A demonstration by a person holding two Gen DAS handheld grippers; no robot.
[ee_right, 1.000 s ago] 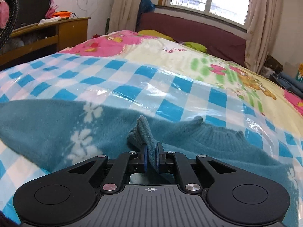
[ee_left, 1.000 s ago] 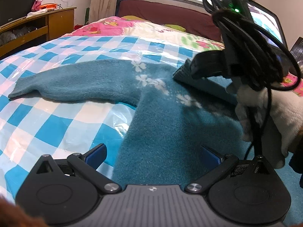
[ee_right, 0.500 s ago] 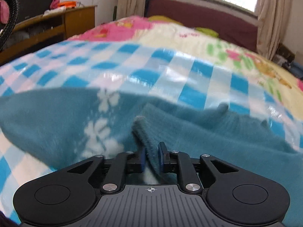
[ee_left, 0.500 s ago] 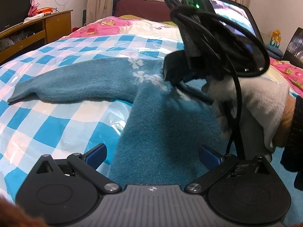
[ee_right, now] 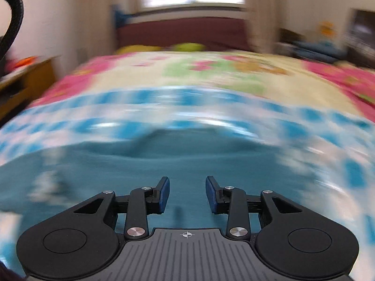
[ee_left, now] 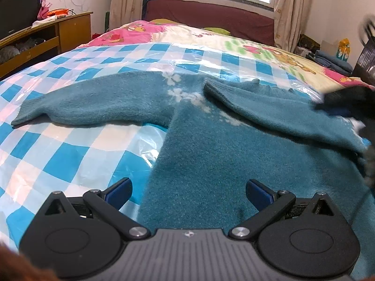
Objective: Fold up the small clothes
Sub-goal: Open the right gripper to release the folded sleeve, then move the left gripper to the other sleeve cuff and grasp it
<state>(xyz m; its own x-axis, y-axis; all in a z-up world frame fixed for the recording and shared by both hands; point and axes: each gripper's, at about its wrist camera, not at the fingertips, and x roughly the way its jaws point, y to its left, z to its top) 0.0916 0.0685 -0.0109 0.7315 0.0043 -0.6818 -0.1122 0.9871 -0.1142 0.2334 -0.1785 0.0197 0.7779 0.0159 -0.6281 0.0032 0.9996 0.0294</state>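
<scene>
The teal sweater (ee_left: 211, 145) lies flat on the bed (ee_left: 70, 140), one sleeve (ee_left: 269, 107) folded across its chest, so the right claw (ee_right: 187, 194) is opening empty above it while the left claw (ee_left: 187, 192) waits wide, holding nothing

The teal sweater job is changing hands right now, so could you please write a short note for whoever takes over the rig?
Left gripper: open, empty, over the sweater body near its lower edge.
Right gripper: jaws opening, nothing between them; its view is blurred.
Sweater: lies flat on the checkered plastic sheet on the bed.
Done: right sleeve is folded across the chest, cuff near the white flowers.
Left: left sleeve is stretched out sideways and needs folding in; then fold the body and tidy it.
</scene>
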